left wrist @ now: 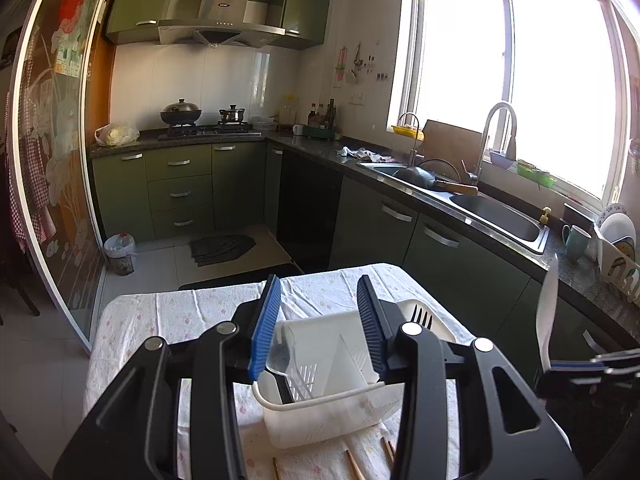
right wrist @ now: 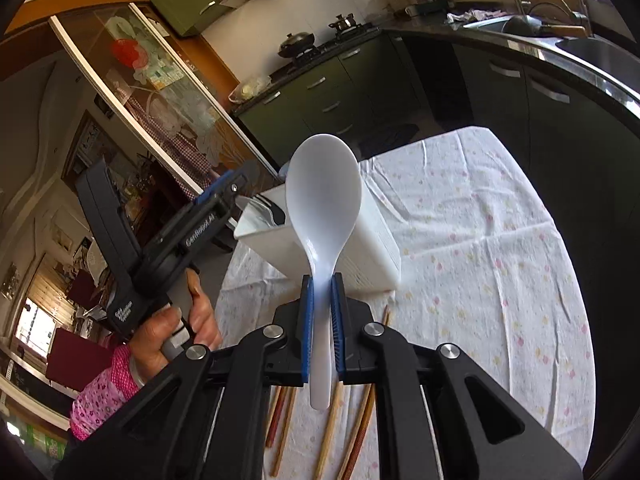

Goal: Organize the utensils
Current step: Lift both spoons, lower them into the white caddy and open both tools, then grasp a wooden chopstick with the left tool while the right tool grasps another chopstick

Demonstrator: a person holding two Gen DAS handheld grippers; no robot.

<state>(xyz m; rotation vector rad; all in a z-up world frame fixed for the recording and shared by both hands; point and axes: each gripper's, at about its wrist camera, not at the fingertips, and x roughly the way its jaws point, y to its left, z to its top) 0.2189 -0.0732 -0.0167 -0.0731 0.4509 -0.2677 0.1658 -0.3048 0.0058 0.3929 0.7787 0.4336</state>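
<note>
Left tool agape (right tool clamped)

Surface: small table draped in a wrinkled white cloth with a faint pastel floral print, filling the lower centre of the left wrist view and the centre-right of the right wrist view. Directly on it: one white plastic utensil caddy, slotted and divided into compartments, standing upright; several wooden chopsticks, loose, lying just beside the caddy toward the bottom edge of both views.

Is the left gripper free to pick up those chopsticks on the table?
Probably yes: the left gripper is open and empty, and the chopsticks lie bare on the cloth beside the caddy.
</note>
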